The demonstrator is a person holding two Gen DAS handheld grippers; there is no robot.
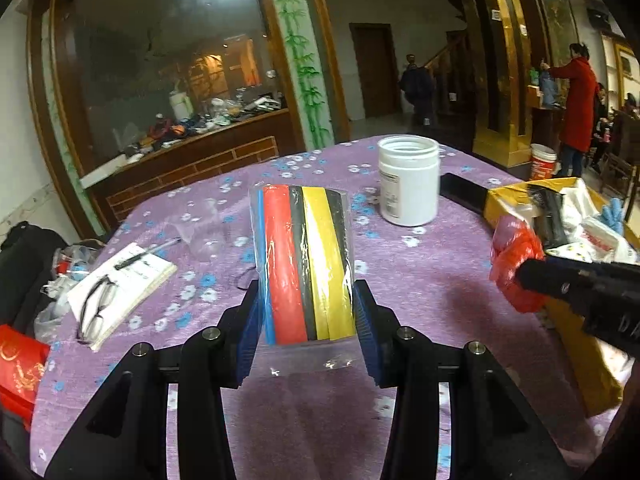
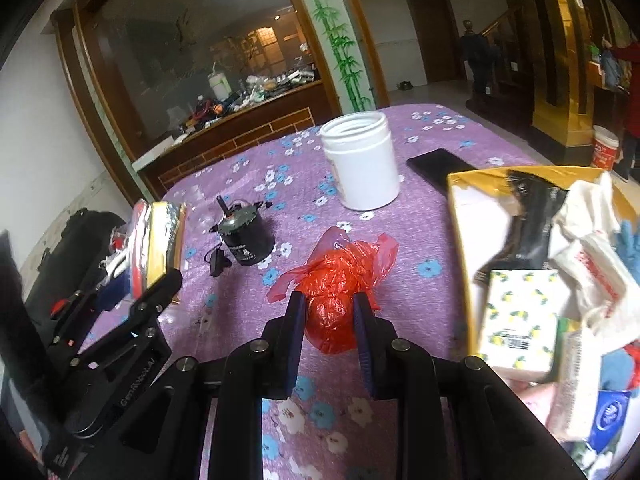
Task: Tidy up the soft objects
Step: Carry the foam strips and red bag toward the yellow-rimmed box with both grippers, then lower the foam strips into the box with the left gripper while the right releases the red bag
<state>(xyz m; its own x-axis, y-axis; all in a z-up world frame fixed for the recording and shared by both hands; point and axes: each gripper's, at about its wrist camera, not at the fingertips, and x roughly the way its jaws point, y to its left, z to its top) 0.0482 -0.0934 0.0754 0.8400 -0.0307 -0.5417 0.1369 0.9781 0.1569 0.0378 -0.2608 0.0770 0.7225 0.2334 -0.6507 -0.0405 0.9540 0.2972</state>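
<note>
Left tongs [image 1: 307,316] are clamping a clear packet of coloured strips [image 1: 306,264], holding it upright above the purple flowered worktop [image 1: 420,280]. Right tongs [image 2: 329,322] are gripping a crumpled red plastic bag [image 2: 334,280], pads narrowly apart and pressing its sides. Just to their right, a yellow cardboard box [image 2: 458,208] is sitting with tissue packs and bags inside. Ahead of both tongs, a white open jar [image 2: 362,164] is standing.
</note>
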